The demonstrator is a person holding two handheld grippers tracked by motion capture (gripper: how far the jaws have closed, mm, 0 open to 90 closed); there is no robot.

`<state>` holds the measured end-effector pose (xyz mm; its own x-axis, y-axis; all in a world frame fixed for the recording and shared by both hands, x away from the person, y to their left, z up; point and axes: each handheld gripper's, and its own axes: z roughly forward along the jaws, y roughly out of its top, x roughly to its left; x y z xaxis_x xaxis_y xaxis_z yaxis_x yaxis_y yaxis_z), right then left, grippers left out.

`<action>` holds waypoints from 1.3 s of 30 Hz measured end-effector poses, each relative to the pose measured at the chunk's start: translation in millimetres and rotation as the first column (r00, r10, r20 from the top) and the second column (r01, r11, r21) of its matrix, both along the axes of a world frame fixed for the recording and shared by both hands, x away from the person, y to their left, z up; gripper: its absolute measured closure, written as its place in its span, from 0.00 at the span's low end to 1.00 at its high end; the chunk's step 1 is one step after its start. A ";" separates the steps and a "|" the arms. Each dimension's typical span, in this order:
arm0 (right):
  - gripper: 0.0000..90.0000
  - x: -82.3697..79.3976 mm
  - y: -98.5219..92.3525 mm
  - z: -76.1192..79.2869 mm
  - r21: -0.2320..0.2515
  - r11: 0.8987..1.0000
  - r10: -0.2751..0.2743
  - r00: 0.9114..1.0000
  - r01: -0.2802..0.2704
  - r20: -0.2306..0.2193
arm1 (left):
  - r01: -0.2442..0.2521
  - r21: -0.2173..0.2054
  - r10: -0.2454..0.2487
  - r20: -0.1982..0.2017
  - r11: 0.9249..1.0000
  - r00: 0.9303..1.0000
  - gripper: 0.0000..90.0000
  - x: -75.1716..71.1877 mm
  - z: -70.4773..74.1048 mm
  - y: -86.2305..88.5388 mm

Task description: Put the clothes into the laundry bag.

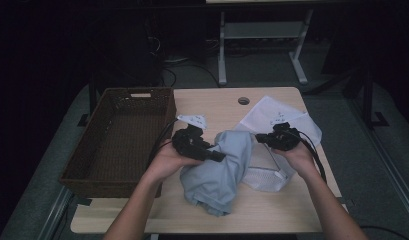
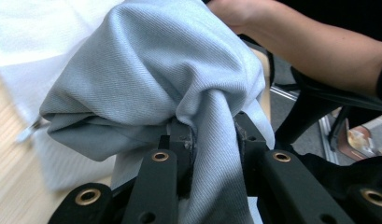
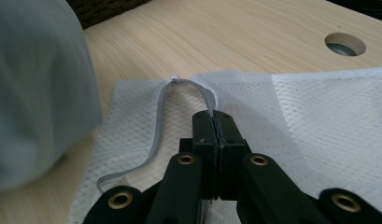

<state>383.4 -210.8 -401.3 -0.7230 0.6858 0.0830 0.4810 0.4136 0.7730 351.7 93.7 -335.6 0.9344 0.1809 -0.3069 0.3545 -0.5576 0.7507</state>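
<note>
High view: my left gripper (image 1: 219, 156) and right gripper (image 1: 258, 137) meet over the table (image 1: 212, 107). Left gripper view: jaws clamp the grey cloth (image 2: 156, 79). Right gripper view: jaws pinch the mesh bag (image 3: 319, 121) by its zipper edge.

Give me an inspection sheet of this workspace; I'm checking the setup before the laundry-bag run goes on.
Surface: wooden table, with a round cable hole.
Job's things: grey-blue garment bunched at the middle; white mesh bag flat beside it, its zipper edge lifted.
Clutter: brown wicker basket at the table's left side, nothing seen in it.
Grippers: left gripper shut on the garment; right gripper shut on the bag's zipper edge.
Cables: black cable trails from the left gripper, another from the right.
Surroundings: dark; white table legs and floor cables beyond.
</note>
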 end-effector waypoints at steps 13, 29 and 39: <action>0.98 -8.1 -10.7 15.8 0.066 0.998 -0.008 0.999 0.005 0.034 | 0.029 0.058 -0.027 -0.035 0.998 0.999 0.82 14.1 -29.7 -36.7; 0.98 -27.1 5.3 34.5 0.061 0.996 0.062 0.995 -0.066 0.073 | 0.032 0.130 -0.033 0.002 0.991 0.999 0.81 14.1 -46.4 -55.8; 0.98 -33.6 12.5 30.4 0.044 0.995 0.091 0.994 -0.094 0.065 | -0.208 0.195 0.201 0.057 0.958 0.978 0.81 28.9 -66.3 -49.9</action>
<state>349.8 -198.3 -371.0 -0.7882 0.6119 0.0662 0.3922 0.4165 0.8202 380.5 43.8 -402.0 0.8808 0.4234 -0.2119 0.4513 -0.6154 0.6462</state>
